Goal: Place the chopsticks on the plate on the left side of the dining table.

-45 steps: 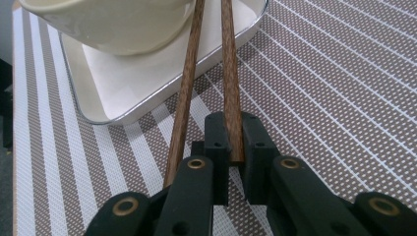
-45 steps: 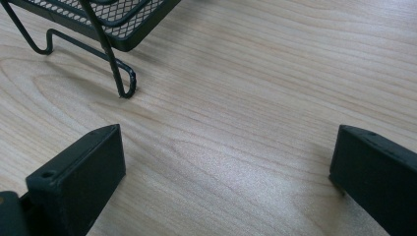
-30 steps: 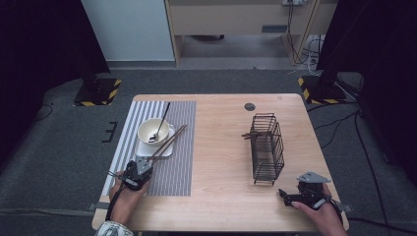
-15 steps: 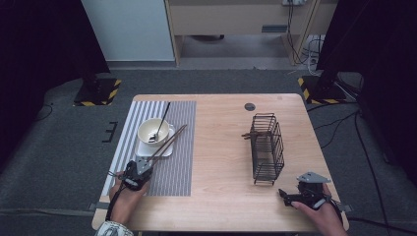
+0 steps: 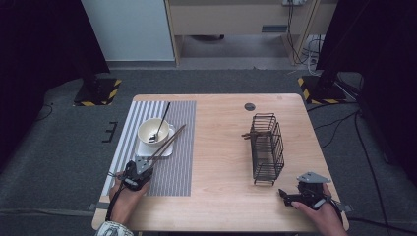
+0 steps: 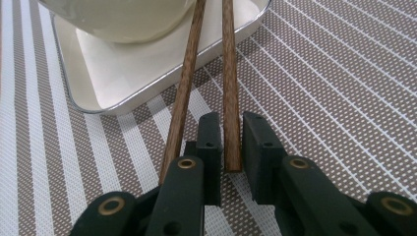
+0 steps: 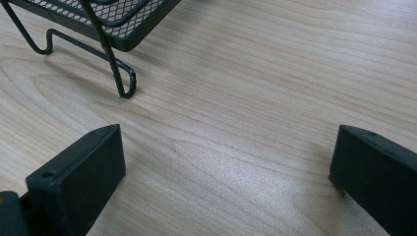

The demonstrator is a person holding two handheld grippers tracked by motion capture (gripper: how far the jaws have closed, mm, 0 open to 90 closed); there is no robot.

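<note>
Nothing shifted: left gripper (image 6: 226, 147) fingers clenched on 1 chopstick (image 6: 229, 83), right gripper (image 7: 226, 172) fingers released, spoon (image 5: 160, 125) in bowl (image 5: 152, 131).

Colours on the pale wood bench (image 5: 221, 147)

Grey-and-white striped woven placemat (image 5: 174, 147) under cream round bowl (image 5: 152, 129), white square plate (image 6: 123, 73), brown wooden chopsticks (image 6: 228, 88); black wire basket (image 5: 268, 147) right of the placemat.
</note>
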